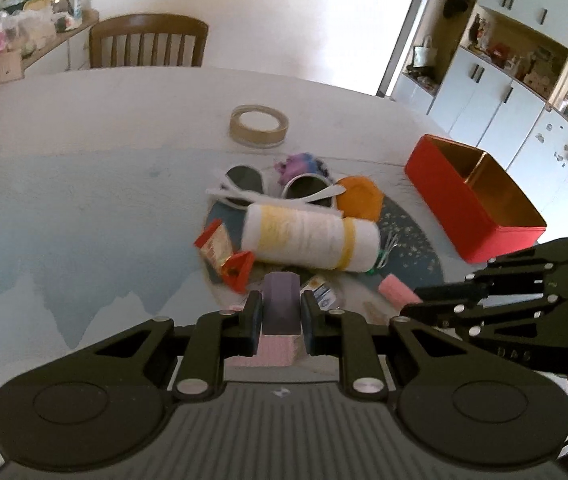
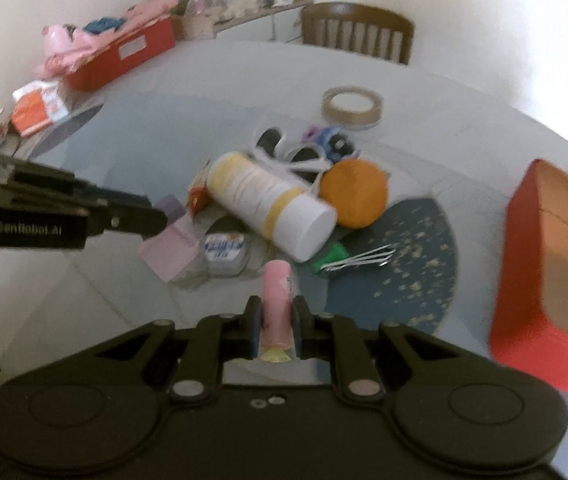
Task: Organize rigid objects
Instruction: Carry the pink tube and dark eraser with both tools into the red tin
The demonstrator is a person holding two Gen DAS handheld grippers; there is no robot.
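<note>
My left gripper [image 1: 281, 312] is shut on a purple-and-pink block [image 1: 279, 312], which also shows in the right wrist view [image 2: 171, 236]. My right gripper [image 2: 276, 316] is shut on a pink tube [image 2: 276, 304] with a yellow end; the tube shows in the left wrist view [image 1: 398, 290]. Ahead lies a pile: a white-and-yellow cylinder [image 1: 312, 238] on its side, an orange hexagonal lid [image 1: 360, 198], sunglasses [image 1: 275, 188], a red triangle [image 1: 237, 270] and a tape roll [image 1: 259, 125]. An open red tin [image 1: 474, 196] stands to the right.
A wooden chair [image 1: 147, 40] stands beyond the table. White cupboards [image 1: 504, 92] are at the right. In the right wrist view a red box [image 2: 123, 54] with pink items and an orange packet [image 2: 39, 106] sit at the far left. Metal clips [image 2: 358, 260] lie on a dark mat [image 2: 412, 264].
</note>
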